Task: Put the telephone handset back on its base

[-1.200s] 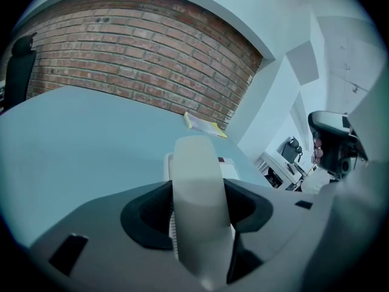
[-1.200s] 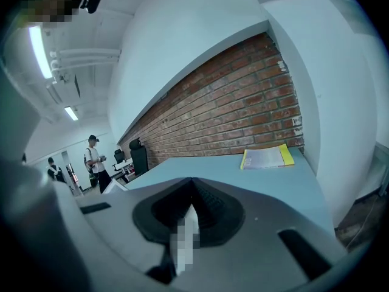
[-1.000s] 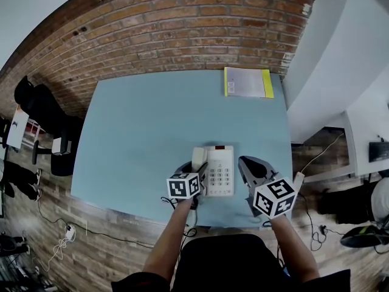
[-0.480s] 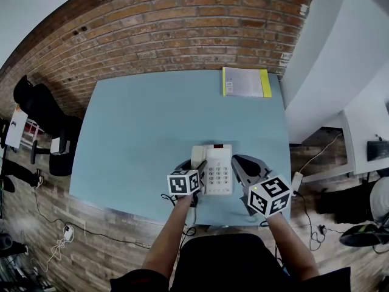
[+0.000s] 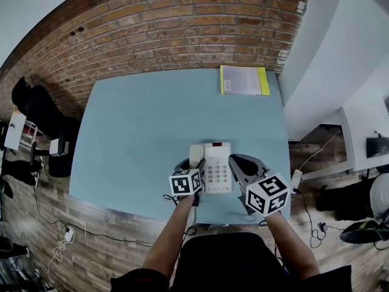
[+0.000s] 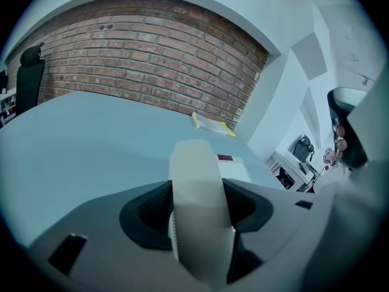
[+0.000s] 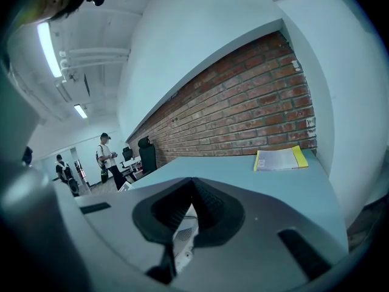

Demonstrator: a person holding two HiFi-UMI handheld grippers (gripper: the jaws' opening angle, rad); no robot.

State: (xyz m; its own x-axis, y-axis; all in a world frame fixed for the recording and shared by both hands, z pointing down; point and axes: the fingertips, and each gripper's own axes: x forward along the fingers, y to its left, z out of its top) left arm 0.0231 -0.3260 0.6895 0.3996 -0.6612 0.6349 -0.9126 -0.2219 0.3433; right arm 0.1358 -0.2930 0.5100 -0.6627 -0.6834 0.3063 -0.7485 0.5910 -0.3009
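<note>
A brick wall (image 5: 182,29) runs behind a pale blue table (image 5: 140,132). The telephone base (image 5: 217,172) sits on the table close to its near edge, keypad up, with a small red window at its far end. Well left of the base, off the table, stands a black office chair (image 5: 36,105). Far beyond the base, at the table's back right corner, lies a booklet (image 5: 244,80) with a yellow edge.

The white handset (image 5: 196,155) lies along the base's left side, lengthwise with it. No view shows whether it rests in its cradle or hangs just above it. The left gripper (image 5: 189,168) comes in from the near side of the base and pinches the handset across its width. In the left gripper view both dark pads (image 6: 152,215) press on the handset's sides, and the base's red window shows just past it.

The right gripper (image 7: 192,181) is just right of the base, near it but not on it. Its jaws meet at the tips with nothing between them, and a corner of the base shows through the gap beneath. In the right gripper view, two people (image 7: 106,157) stand far off to the left.
</note>
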